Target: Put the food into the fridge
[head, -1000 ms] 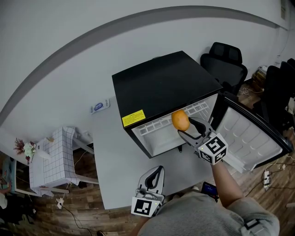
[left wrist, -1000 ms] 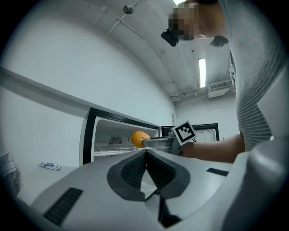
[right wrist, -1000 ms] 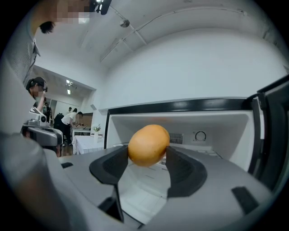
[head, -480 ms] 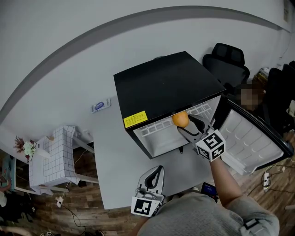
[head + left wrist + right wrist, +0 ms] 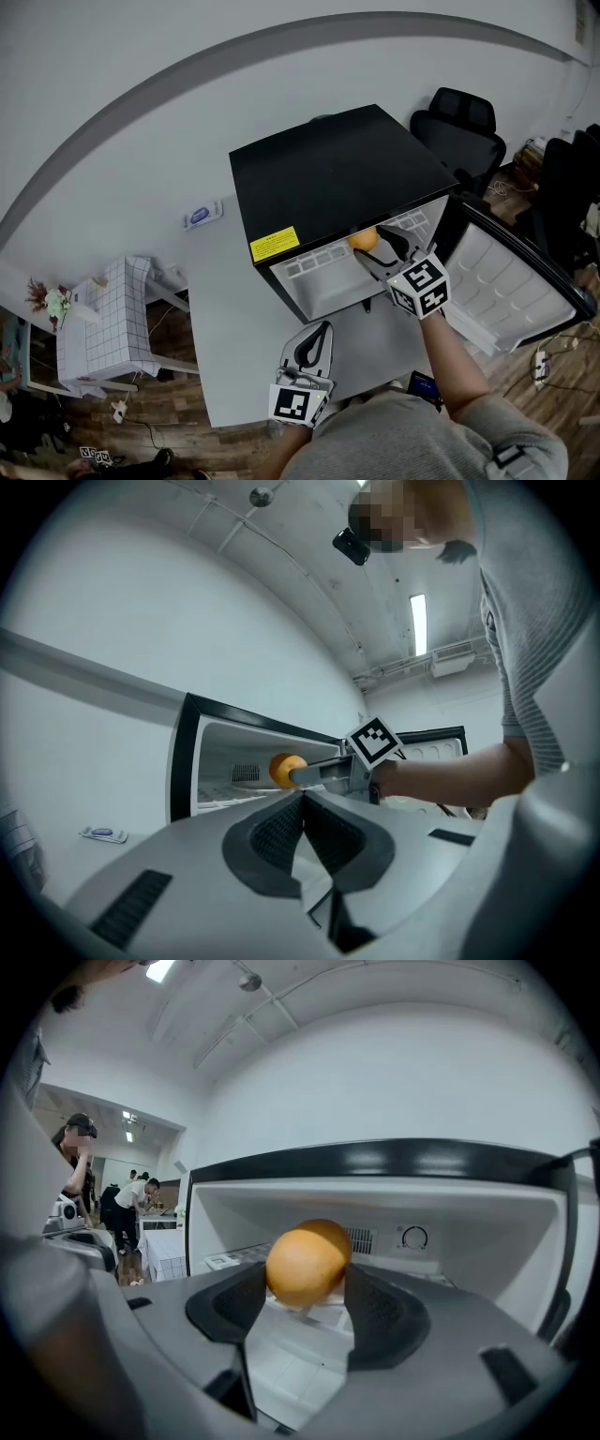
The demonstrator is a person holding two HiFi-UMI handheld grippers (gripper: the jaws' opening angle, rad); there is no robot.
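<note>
step: likely placing orange [image 5: 305, 1262] in open fridge [image 5: 328, 178] | my right gripper [image 5: 370, 246]: jaws clamp it at the opening | left gripper [image 5: 302, 801]: jaws closed, empty | next: reach inside, set down, release

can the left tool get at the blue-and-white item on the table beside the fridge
Probably yes: the left tool is empty, jaws together, and only bare table lies between it and the blue-and-white item; it must open first.

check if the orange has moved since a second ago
Yes. Held by the right gripper, the orange has gone further toward the fridge: in the head view it now sits partly under the black top's front edge.
</note>
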